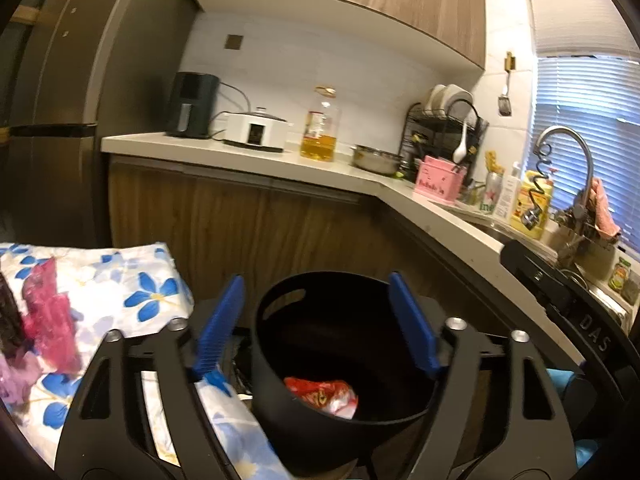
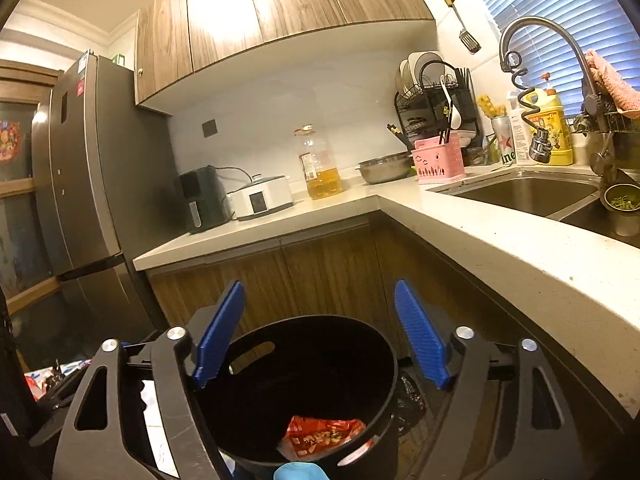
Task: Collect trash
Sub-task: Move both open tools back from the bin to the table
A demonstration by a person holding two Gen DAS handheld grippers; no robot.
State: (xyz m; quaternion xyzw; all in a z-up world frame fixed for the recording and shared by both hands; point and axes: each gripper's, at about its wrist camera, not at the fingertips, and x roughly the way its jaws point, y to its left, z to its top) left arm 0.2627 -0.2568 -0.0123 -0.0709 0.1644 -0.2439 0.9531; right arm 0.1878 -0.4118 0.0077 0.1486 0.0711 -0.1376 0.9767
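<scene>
Below both grippers, the round black plastic bin [image 2: 304,392] holds the crumpled red snack wrapper [image 2: 320,434], while the left gripper [image 1: 318,326] and right gripper [image 2: 320,332] hang spread and empty, so a careless descent risks tipping the bin.

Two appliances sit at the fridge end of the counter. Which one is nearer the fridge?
The dark upright appliance, the tall black box. The white low cooker with the glass lid sits on its far side, toward the oil bottle.
</scene>
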